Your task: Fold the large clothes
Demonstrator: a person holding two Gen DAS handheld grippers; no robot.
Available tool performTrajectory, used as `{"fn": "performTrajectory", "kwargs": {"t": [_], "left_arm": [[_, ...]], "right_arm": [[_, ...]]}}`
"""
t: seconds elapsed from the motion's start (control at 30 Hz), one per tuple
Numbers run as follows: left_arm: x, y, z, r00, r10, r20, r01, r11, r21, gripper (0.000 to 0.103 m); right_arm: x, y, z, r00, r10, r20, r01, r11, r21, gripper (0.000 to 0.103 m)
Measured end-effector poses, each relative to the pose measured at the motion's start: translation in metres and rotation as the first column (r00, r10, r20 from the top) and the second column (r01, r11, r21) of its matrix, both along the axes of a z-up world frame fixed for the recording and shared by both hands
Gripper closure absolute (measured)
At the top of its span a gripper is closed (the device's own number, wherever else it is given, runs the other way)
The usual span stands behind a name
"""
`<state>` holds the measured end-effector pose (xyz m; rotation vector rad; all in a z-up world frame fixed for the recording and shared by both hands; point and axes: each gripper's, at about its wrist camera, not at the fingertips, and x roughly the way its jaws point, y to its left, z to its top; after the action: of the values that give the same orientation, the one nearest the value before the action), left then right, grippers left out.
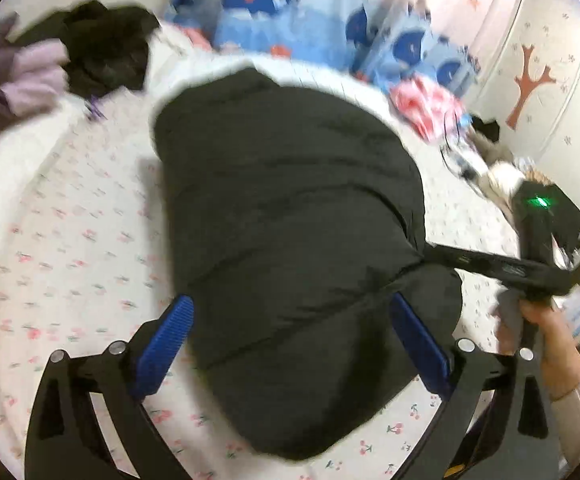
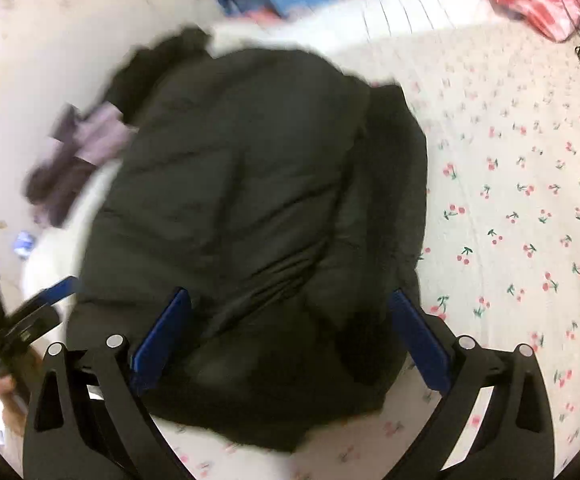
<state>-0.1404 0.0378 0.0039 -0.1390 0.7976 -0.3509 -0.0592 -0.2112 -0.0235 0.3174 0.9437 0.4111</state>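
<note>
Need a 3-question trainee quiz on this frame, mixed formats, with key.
1. True or false: the left claw is clamped on a fold of the black puffer jacket.
2. What does the jacket lie on? A) a wooden floor B) the cherry-print bedsheet C) a chair
3. Fill in: in the left wrist view, the right claw meets the jacket at its ____ edge.

Key:
1. False: its blue pads stand wide apart, either side of the jacket's near end.
2. B
3. Right. Whether that claw actually pinches fabric is not clear there; its own camera shows its pads spread wide.
</note>
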Motion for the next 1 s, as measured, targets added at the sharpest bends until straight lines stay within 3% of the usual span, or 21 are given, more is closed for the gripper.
{"fn": "performTrajectory", "kwargs": {"t": [0.07, 0.1, 0.13, 0.17, 0.33, 0.37, 0.4, 0.47, 0.57, 0.7, 0.8, 0.9, 0.97, 1.0], "left_arm": [[-0.005, 0.012, -0.008, 0.999, 0.047, -0.019, -0.047, 0.998, -0.03, 0.007], [0.0, 0.015, -0.019, 0.996, 0.057, -0.074, -0.06, 0.997, -0.039, 0.007], [0.008, 0.018, -0.039, 0.985, 0.049, -0.164, -0.059, 0.997, -0.052, 0.007], [0.01, 0.02, -0.047, 0.98, 0.044, -0.196, -0.059, 0.996, -0.069, 0.007], [-0.013, 0.026, -0.035, 0.989, 0.082, -0.125, -0.091, 0.993, -0.071, 0.007], [-0.014, 0.023, -0.036, 0.988, 0.09, -0.128, -0.093, 0.995, -0.02, 0.007], [-0.013, 0.021, -0.041, 0.985, 0.089, -0.151, -0.09, 0.996, 0.001, 0.007], [-0.008, 0.025, -0.043, 0.979, 0.106, -0.174, -0.106, 0.994, 0.006, 0.007], [-0.023, 0.023, -0.028, 0.989, 0.131, -0.074, -0.128, 0.991, 0.042, 0.007], [-0.036, 0.015, -0.013, 0.99, 0.137, 0.042, -0.141, 0.983, 0.119, 0.007], [-0.041, 0.007, -0.003, 0.98, 0.158, 0.118, -0.177, 0.968, 0.175, 0.007], [-0.046, 0.001, 0.001, 0.974, 0.174, 0.144, -0.201, 0.959, 0.199, 0.007], [-0.048, -0.003, 0.002, 0.972, 0.178, 0.151, -0.209, 0.953, 0.221, 0.007], [-0.05, -0.004, 0.003, 0.972, 0.18, 0.154, -0.212, 0.951, 0.225, 0.007]], "right_arm": [[-0.006, 0.002, -0.014, 0.999, 0.002, -0.047, -0.003, 1.0, -0.022, 0.007], [-0.003, 0.013, -0.031, 0.992, 0.04, -0.118, -0.047, 0.997, -0.055, 0.007], [-0.004, 0.013, -0.039, 0.99, 0.044, -0.135, -0.051, 0.998, -0.046, 0.007], [-0.005, 0.009, -0.039, 0.99, 0.02, -0.137, -0.026, 0.999, -0.037, 0.007], [-0.042, 0.005, 0.01, 0.997, -0.019, 0.081, 0.025, 0.997, -0.075, 0.007], [-0.04, 0.013, 0.007, 0.998, -0.009, 0.068, 0.017, 0.992, -0.125, 0.007], [-0.041, 0.027, -0.007, 0.999, 0.037, -0.004, -0.037, 0.98, -0.195, 0.007], [-0.035, 0.028, -0.021, 0.995, 0.056, -0.077, -0.07, 0.979, -0.194, 0.007], [-0.04, 0.01, -0.007, 1.0, 0.004, -0.024, -0.007, 0.992, -0.124, 0.007], [-0.049, -0.011, 0.024, 0.993, 0.0, 0.116, 0.017, 0.99, -0.144, 0.007], [-0.044, 0.001, 0.045, 0.98, -0.024, 0.199, 0.053, 0.988, -0.143, 0.007], [-0.044, 0.025, 0.034, 0.988, 0.011, 0.154, 0.02, 0.979, -0.204, 0.007], [-0.035, 0.052, -0.001, 0.997, 0.065, 0.041, -0.051, 0.962, -0.27, 0.007], [-0.034, 0.059, -0.01, 0.997, 0.062, 0.039, -0.05, 0.962, -0.269, 0.007]]}}
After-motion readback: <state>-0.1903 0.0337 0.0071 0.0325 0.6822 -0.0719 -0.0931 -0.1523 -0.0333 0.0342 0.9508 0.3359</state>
